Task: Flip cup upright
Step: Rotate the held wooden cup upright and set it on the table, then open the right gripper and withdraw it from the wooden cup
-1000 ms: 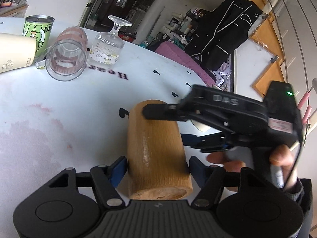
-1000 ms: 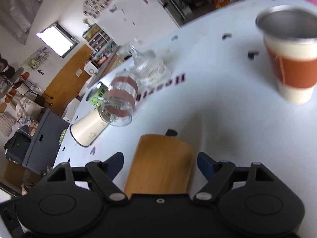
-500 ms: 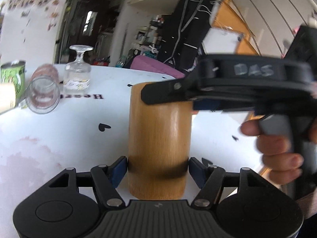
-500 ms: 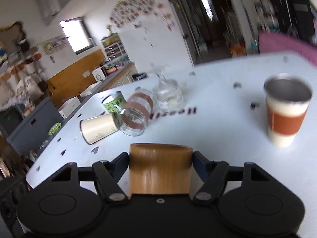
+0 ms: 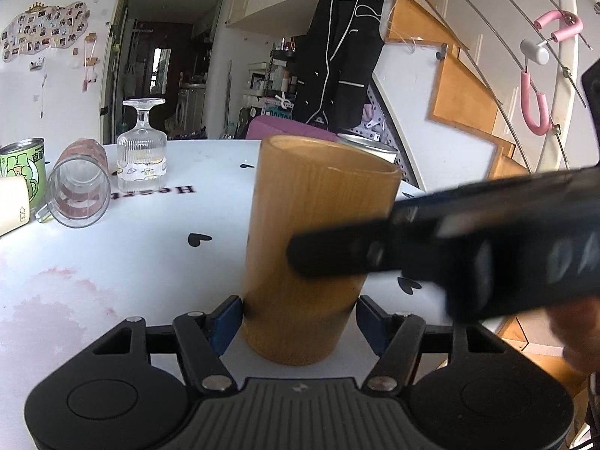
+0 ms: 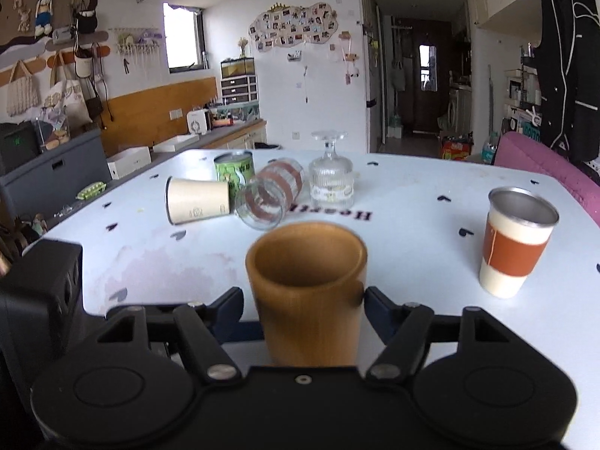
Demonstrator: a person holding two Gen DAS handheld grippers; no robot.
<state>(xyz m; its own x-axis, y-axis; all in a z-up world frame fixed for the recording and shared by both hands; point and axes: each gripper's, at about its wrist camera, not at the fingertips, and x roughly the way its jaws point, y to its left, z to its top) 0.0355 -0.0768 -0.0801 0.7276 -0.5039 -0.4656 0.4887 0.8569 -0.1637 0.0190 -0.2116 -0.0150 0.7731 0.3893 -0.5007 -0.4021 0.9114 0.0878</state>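
While the wooden cup (image 6: 309, 292) stands upright, mouth up, it sits between the blue pads of both my hand-held grippers. In the right wrist view, my right hand-held gripper (image 6: 303, 305) has its right pad (image 6: 378, 309) touching the cup's side, while the left pad (image 6: 228, 309) stands a little off it, so I cannot tell whether this one is pinching. In the left wrist view, my left hand-held gripper (image 5: 296, 318) brackets the cup (image 5: 311, 247) low on its body; the left pad (image 5: 225, 320) touches it and the right pad (image 5: 369, 318) shows a narrow gap, so the grip there is also unclear. The right tool crosses in front of the cup as a blurred black bar.

Farther back on the white worktop (image 6: 412, 232) are a steel-rimmed cup with an orange band (image 6: 515, 242), an upturned stemmed glass (image 6: 331, 180), a glass tumbler on its side (image 6: 272, 198), a paper cup on its side (image 6: 197, 200) and a green can (image 6: 233, 174).
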